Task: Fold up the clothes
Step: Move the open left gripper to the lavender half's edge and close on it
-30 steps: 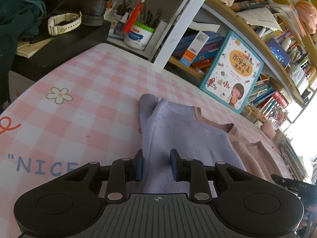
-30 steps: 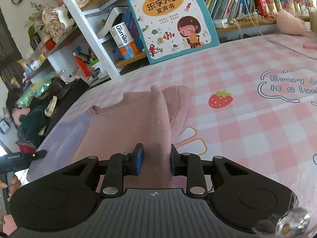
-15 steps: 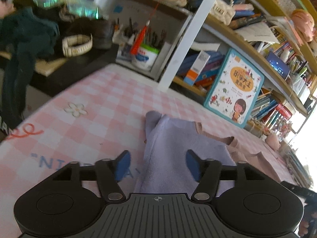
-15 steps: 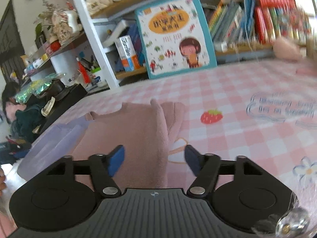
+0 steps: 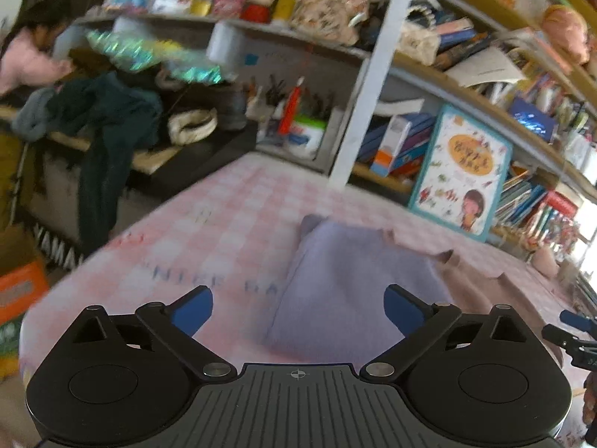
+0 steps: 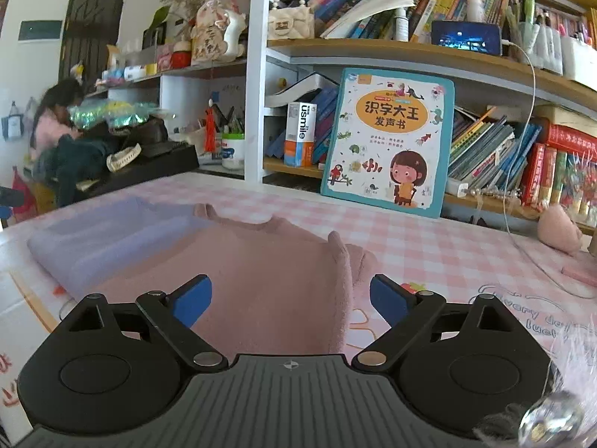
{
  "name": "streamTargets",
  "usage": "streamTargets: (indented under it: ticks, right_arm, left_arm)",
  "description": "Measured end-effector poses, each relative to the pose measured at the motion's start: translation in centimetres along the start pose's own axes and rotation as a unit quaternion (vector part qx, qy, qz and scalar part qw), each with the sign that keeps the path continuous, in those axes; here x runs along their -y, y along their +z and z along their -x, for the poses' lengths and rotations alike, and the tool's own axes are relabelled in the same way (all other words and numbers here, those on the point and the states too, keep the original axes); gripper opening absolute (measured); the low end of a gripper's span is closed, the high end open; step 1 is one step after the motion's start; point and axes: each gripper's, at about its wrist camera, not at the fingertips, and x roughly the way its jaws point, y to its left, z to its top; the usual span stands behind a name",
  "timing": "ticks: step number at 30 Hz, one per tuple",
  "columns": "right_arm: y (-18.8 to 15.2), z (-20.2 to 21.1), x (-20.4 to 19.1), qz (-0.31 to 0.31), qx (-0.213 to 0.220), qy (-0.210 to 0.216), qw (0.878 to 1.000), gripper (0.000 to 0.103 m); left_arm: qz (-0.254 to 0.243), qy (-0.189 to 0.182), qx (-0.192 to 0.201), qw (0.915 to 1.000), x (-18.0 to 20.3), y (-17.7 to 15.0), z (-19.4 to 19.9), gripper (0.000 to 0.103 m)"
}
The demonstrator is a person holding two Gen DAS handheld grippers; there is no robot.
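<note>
A soft garment lies flat on the pink checked table. Its left part is lilac (image 5: pixel 347 283) and its right part is dusty pink (image 6: pixel 276 272); the lilac part also shows in the right wrist view (image 6: pixel 108 239). The pink part shows at the right of the left wrist view (image 5: pixel 485 283). My left gripper (image 5: pixel 298 310) is open and empty, raised above the lilac end. My right gripper (image 6: pixel 291 300) is open and empty, raised above the pink end, near a folded ridge (image 6: pixel 341 280).
A bookshelf with a white post (image 6: pixel 255 74) lines the table's far edge. A teal picture book (image 6: pixel 388 142) leans there. A pink plush (image 6: pixel 559 233) and a white cable (image 6: pixel 522 201) lie at the right. A dark desk with clothes (image 5: pixel 112 119) stands left.
Both grippers were shut on the garment's near edge, then opened and let it go. Both have lifted and drawn back from the table.
</note>
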Motion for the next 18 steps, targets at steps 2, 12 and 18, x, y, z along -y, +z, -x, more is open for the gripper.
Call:
streamTargets:
  ticks: [2, 12, 18]
  right_arm:
    - [0.1, -0.2, 0.2, 0.004, 0.001, 0.001, 1.000, 0.092]
    - [0.0, -1.7, 0.5, 0.094, -0.037, -0.018, 0.995, 0.092]
    - [-0.3, -2.7, 1.7, 0.089, -0.057, -0.020, 0.994, 0.088]
  left_arm:
    - [0.028, -0.010, -0.023, 0.9993, -0.2, -0.2, -0.1, 0.100]
    - [0.239, -0.043, -0.071, 0.9675, -2.2, -1.1, -1.1, 0.086]
    - [0.372, -0.020, -0.057, 0.9262, -3.9, -2.7, -2.2, 0.071]
